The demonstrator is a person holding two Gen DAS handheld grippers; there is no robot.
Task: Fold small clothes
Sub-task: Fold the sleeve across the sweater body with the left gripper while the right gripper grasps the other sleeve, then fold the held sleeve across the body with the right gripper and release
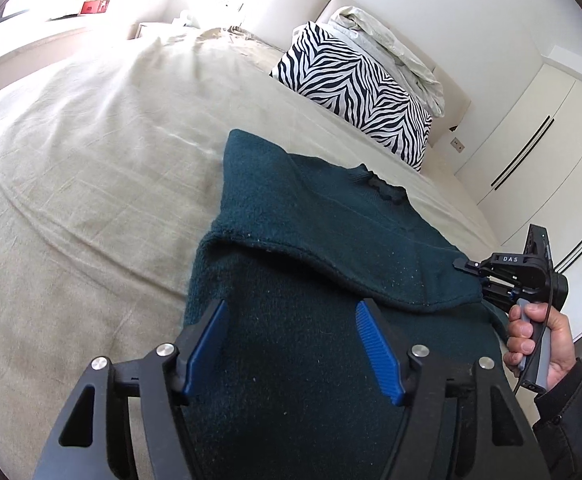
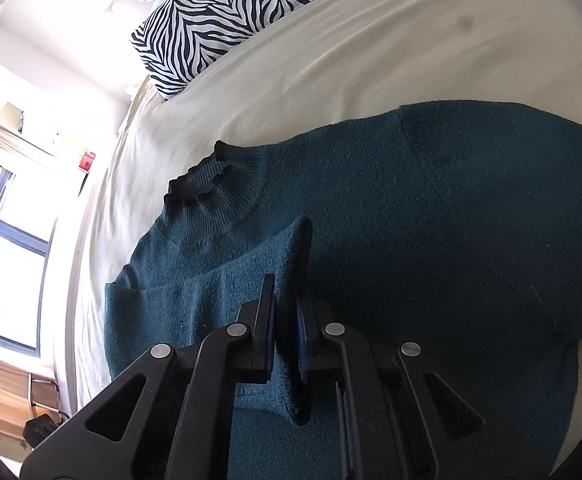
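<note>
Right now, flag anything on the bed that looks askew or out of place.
Nothing is damaged or spilled. The teal sweater is only mid-fold: its sleeve lies across the body, pinched by the right hand-held gripper. The beige bedspread is wrinkled, and the zebra pillow sits tilted.

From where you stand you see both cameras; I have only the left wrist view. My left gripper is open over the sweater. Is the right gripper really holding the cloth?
Observer: Yes. The right gripper is shut on a fold of the teal sweater, a sleeve by the look of it, laid across the body.
Operator: Where does this fold end?
Observer: Its tip stops just short of the ribbed collar.
Operator: And the other sleeve?
Observer: It lies spread out flat on the bed sheet, unfolded.
</note>
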